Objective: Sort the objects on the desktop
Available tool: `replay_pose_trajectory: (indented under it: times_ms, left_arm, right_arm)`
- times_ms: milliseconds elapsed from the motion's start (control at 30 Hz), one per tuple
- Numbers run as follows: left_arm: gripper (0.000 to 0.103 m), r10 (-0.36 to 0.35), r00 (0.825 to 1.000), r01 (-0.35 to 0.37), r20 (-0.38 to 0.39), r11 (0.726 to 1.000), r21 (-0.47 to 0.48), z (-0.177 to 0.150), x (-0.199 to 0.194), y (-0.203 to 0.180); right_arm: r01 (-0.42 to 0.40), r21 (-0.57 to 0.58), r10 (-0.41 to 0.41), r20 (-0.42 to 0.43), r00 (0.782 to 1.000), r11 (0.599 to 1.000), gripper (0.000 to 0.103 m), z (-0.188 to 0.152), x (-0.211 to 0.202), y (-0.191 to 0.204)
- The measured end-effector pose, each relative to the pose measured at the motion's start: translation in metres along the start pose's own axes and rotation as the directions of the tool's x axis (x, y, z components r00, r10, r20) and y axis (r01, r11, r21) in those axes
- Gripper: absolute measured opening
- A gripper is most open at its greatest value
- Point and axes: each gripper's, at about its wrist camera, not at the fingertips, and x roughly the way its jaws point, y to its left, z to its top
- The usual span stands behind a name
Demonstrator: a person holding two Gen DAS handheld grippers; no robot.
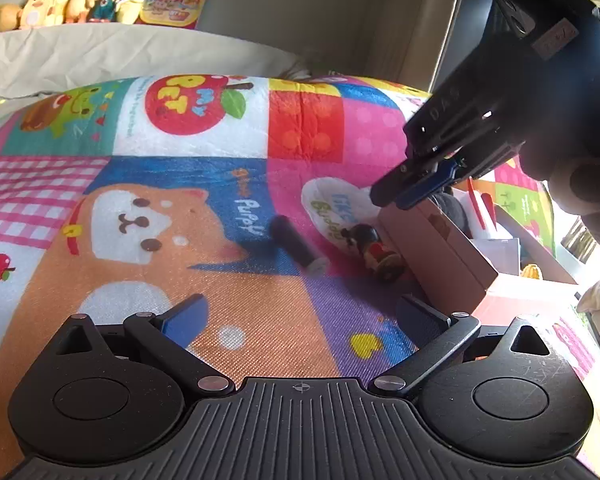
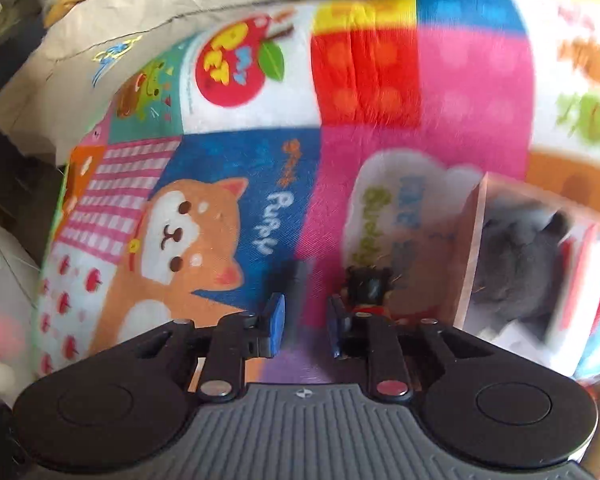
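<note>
The mat (image 1: 180, 216) is showing "Puppy" and "PET" in its cartoon panels. The left gripper (image 1: 300, 320) is hovering spread wide, empty. The right gripper (image 1: 400, 196) is angling down above the box (image 1: 440, 248), its jaws nearly together, gripping nothing. The dark cylinder (image 1: 296, 244) and figurine (image 1: 376, 252) are lying on the mat beside the box.

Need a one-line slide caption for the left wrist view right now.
Open left gripper above a cartoon mat; right gripper over a dark cylinder and small figurine.
</note>
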Motion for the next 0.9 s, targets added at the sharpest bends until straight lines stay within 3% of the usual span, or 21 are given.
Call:
replay_pose_trajectory:
  times_ms: [133, 233, 300, 400, 500, 600, 633, 700, 800, 900]
  left_arm:
    - [0.103, 0.004, 1.0, -0.004, -0.004, 1.0, 0.001, 0.0, 0.0, -0.001]
    - [0.103, 0.004, 1.0, -0.004, -0.002, 1.0, -0.006, 0.001, -0.001, 0.001]
    - [0.103, -0.004, 1.0, 0.004, -0.004, 1.0, -0.019, 0.003, -0.002, 0.005]
    - [0.103, 0.081, 0.997, -0.08, 0.001, 0.996, 0.048, 0.009, -0.003, 0.013]
    - [0.103, 0.162, 0.987, -0.161, -0.015, 0.985, 0.067, 0.019, 0.004, 0.029]
    - [0.102, 0.226, 0.973, -0.222, -0.052, 0.972, 0.081, 0.029, 0.019, 0.043]
    - [0.096, 0.241, 0.969, -0.236, -0.061, 0.969, 0.073, 0.032, 0.022, 0.048]
    - [0.066, 0.278, 0.958, -0.271, -0.075, 0.958, 0.088, 0.035, 0.028, 0.055]
    - [0.056, 0.28, 0.957, -0.27, -0.08, 0.956, 0.115, 0.033, 0.027, 0.057]
    - [0.025, 0.281, 0.957, -0.261, -0.075, 0.944, 0.204, 0.027, 0.024, 0.043]
  right_arm:
    - [0.068, -0.021, -0.069, -0.031, 0.997, 0.997, 0.023, 0.005, 0.022, -0.003]
    - [0.152, -0.039, -0.154, -0.041, 0.987, 0.988, 0.032, 0.01, 0.056, -0.004]
    - [0.166, -0.046, -0.169, -0.066, 0.983, 0.985, 0.034, 0.012, 0.073, -0.006]
    - [0.21, -0.121, -0.216, -0.039, 0.976, 0.97, 0.029, 0.009, 0.079, 0.002]
    - [0.149, -0.147, -0.146, 0.026, 0.989, 0.978, 0.029, -0.01, 0.054, 0.005]
    - [0.041, -0.1, -0.034, 0.072, 0.997, 0.994, 0.029, -0.041, 0.013, -0.002]
    - [0.011, -0.086, -0.004, 0.085, 0.996, 0.996, 0.029, -0.054, -0.001, -0.005]
    - [-0.033, -0.071, 0.041, 0.117, 0.992, 0.997, 0.029, -0.081, -0.027, -0.011]
    - [-0.083, -0.034, 0.087, 0.155, 0.984, 0.996, 0.029, -0.123, -0.061, -0.026]
    - [-0.113, 0.037, 0.105, 0.171, 0.98, 0.993, 0.029, -0.163, -0.08, -0.046]
